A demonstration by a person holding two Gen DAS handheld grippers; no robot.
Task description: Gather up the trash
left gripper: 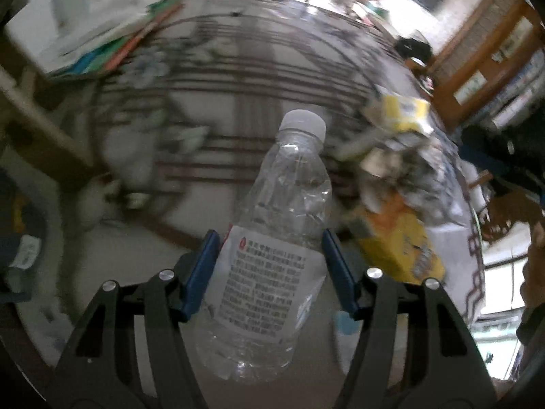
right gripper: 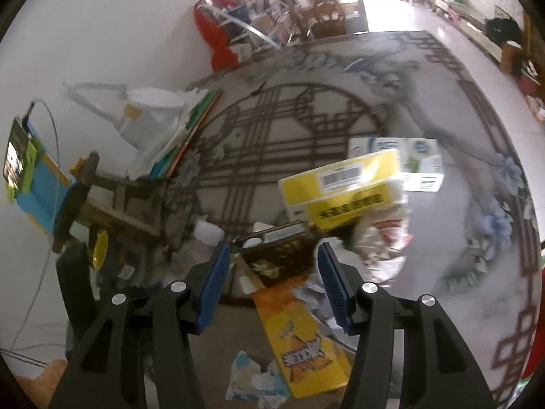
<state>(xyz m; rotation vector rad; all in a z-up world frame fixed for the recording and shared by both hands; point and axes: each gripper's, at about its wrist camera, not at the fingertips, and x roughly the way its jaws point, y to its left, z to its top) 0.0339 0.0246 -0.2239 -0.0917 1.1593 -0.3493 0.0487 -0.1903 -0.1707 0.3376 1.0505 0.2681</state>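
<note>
A clear plastic bottle [left gripper: 289,184] with a white cap and a white printed label stands up between the blue pads of my left gripper [left gripper: 269,235], which is shut on its labelled body. To its right lies a trash heap with a yellow box [left gripper: 405,112] and an orange-yellow packet [left gripper: 405,248]. In the right wrist view my right gripper [right gripper: 272,248] hangs open above that heap, with nothing pressed between its pads. Under it are the yellow box [right gripper: 340,184], a dark patterned packet [right gripper: 276,262], the orange-yellow packet [right gripper: 303,344] and crumpled paper [right gripper: 381,245].
A patterned rug [right gripper: 306,119] covers the floor. Books and papers [right gripper: 184,136], a white bucket [right gripper: 153,109] and a wooden stool [right gripper: 119,197] stand at the left. A white-blue carton [right gripper: 408,160] lies past the heap; a torn blue wrapper [right gripper: 252,378] is near me.
</note>
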